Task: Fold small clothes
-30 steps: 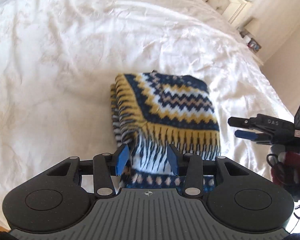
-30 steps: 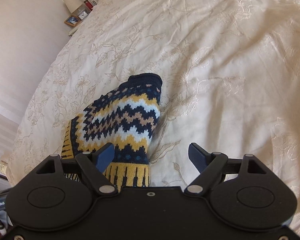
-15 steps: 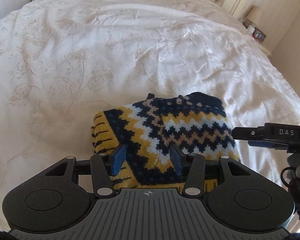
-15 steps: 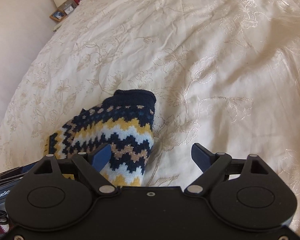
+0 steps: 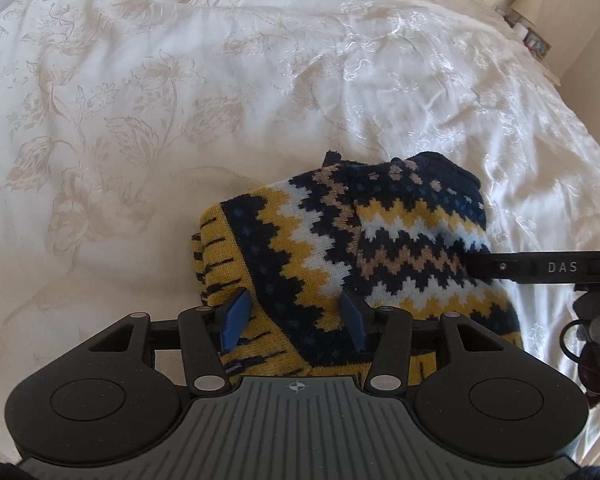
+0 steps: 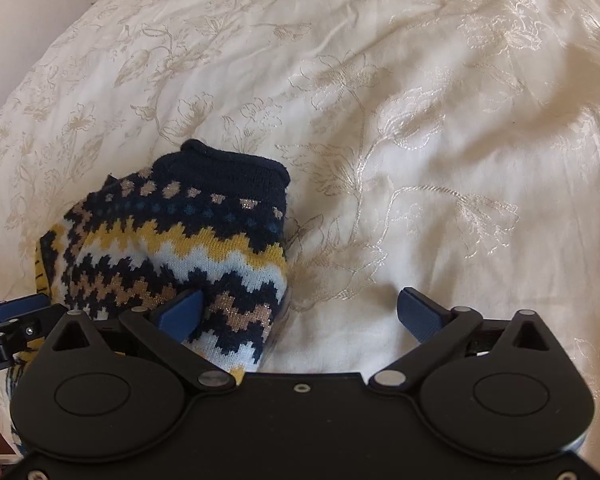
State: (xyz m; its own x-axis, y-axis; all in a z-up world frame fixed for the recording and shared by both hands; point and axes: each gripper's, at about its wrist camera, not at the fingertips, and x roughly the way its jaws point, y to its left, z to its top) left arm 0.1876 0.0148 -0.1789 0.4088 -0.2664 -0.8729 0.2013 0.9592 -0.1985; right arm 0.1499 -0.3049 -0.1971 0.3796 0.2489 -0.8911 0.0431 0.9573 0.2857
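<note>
Folded sweater (image 5: 352, 248), navy collar end facing away

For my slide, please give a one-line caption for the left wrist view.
Open left gripper above a folded zigzag-knit sweater on a white embroidered bedspread.

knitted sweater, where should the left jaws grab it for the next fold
Take the yellow ribbed hem edge of the knitted sweater, coming in from its left side. That edge lies free on the bedspread by the open left gripper, layers stacked together.
</note>
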